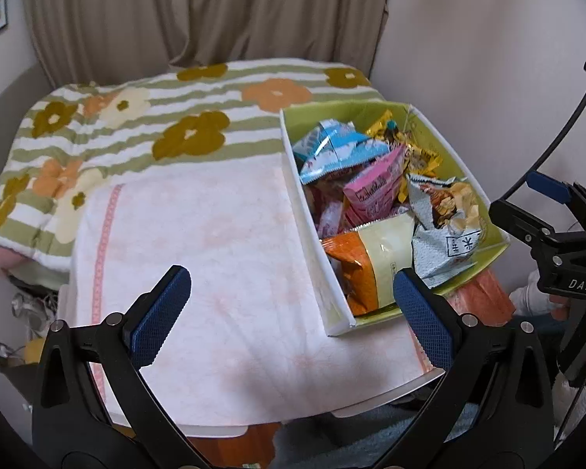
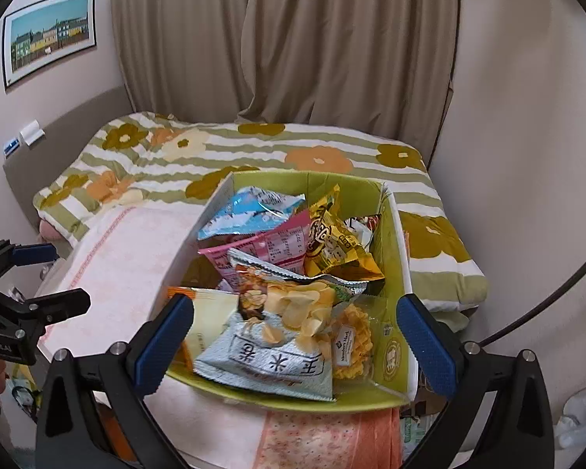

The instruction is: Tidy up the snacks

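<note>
Blue textured claw (image 2: 293, 346) pads gape over crinkly foil packets (image 2: 269, 336).

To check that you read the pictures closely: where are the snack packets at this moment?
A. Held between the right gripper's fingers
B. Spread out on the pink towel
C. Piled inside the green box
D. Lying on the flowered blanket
C: the snack packets lie heaped within the walls of the green box, while the pink towel beside it is bare and the right gripper stands open with nothing in it.
</note>
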The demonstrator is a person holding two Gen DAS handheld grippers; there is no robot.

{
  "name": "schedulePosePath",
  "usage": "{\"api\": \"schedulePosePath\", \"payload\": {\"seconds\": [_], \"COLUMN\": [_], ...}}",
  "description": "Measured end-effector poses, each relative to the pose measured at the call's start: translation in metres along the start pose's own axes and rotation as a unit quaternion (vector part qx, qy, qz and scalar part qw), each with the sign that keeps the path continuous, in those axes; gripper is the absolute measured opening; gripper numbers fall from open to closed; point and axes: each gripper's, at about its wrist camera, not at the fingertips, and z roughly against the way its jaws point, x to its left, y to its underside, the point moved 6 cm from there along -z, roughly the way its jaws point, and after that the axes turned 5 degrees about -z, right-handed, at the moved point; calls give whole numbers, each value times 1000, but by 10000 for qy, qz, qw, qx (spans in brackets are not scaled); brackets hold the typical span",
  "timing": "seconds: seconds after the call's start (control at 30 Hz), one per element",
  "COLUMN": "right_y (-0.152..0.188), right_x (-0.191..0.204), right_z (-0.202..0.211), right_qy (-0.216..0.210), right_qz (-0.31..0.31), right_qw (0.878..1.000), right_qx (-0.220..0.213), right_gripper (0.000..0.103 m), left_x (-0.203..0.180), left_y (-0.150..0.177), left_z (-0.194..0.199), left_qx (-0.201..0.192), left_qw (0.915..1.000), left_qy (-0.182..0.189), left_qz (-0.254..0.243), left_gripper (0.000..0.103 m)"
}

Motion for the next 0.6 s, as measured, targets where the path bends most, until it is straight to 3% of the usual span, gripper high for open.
{"api": "schedulePosePath", "payload": {"seconds": [0.2,0.4,0.6], "right_y": [-16,-23,-15], "right_x": [17,35,56], "right_z": [48,98,127], "right_qy": [-73,-87,27], "right_qz": [-235,-523,-540], "right_qw": [9989,9951,9921], "right_qx": [-401,-839,-1131], "right_gripper": [103,103,103], "left_x": [15,30,41], "left_y": [-8,-2,12], "left_z": [53,123,159], "left_qx": [-509,-1257,-1563], "left_qw": [9983,9898,9831], "left_qy": [-235,-624,-919], "left_qz": [127,259,260], "left_gripper": [102,103,103]}}
